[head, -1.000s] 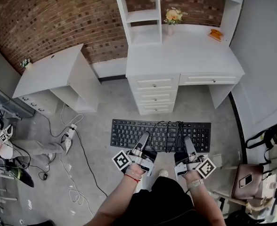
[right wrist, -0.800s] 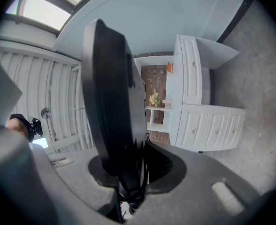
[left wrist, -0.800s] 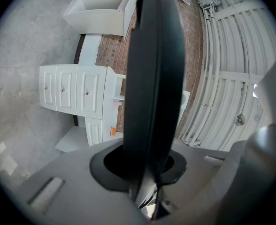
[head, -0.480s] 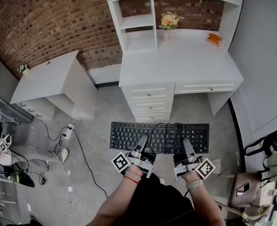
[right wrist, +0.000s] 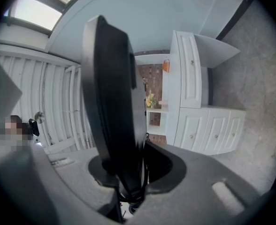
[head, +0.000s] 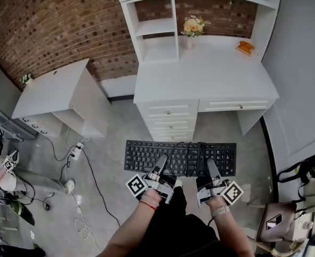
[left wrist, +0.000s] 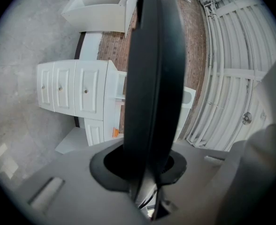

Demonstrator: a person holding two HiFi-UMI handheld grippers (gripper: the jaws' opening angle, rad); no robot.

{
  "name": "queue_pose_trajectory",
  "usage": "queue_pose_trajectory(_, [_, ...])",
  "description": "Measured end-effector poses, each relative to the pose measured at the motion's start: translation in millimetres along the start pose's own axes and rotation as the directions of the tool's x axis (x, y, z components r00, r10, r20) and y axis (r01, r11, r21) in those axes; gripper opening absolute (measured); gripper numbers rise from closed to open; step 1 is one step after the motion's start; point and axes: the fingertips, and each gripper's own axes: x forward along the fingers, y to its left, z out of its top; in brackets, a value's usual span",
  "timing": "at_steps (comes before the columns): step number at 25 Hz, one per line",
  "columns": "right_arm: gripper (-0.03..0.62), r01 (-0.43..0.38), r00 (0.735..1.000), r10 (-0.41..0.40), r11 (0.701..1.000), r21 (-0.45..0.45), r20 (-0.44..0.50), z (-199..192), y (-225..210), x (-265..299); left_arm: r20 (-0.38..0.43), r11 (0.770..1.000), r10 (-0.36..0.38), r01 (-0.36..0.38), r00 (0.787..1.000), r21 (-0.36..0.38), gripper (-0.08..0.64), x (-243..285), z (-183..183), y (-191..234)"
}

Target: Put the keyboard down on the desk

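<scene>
meanwhile the white worktop (head: pixel 211 74) with its shelf unit has drawn nearer over the last second. its drawers (head: pixel 169 119) now sit lower in the head view, and the strip of grey floor (head: pixel 120 127) between them and the keyboard has all but closed. i take that to mean the person has walked up to it, so the carry is nearly over and the lift onto the top is what remains.

the black keyboard (head: pixel 147 155) is not down yet. it hangs level in the air in front of the drawer stack, short of the worktop, with its long side across the person's body. its cable (head: pixel 192 155) lies bunched over the keys right of centre.

both forearms reach forward from the body, side by side and about parallel, with the marker cubes turned outward. that pose looks the same as a second ago.

the left tongs (head: pixel 162 160) are clamped on the near long edge, left of centre. the right tongs (head: pixel 211 165) are clamped on the same edge, further right, beside the cable. each gripper view shows the keyboard edge-on as a dark slab pinched between the jaws, and the grip has not loosened.

on the worktop, a vase of flowers (head: pixel 191 28) stands at the back and a small orange thing (head: pixel 245 47) lies at the right rear, so the front area is bare for the set-down.
</scene>
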Motion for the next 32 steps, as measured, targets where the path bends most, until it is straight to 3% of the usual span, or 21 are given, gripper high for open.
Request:
queue_pose_trajectory(14, [0.08, 0.031, 1.0, -0.031, 1.0, 0.005, -0.003, 39, -27, 72, -0.013, 0.999, 0.028, -0.028, 1.0, -0.015, 0.075, 78, 34, 21])
queue_pose_trajectory(26, [0.078, 0.047, 0.999, -0.047, 0.999, -0.024, 0.007, 79, -58, 149, -0.104, 0.999, 0.041, -0.04, 0.994, 0.012, 0.067, 160, 71, 46])
queue_pose_trajectory(32, [0.077, 0.058, 0.998, -0.058, 0.998, -0.006, 0.032, 97, -64, 165, -0.13, 0.999, 0.05, -0.05, 0.99, 0.009, 0.067, 190, 71, 51])
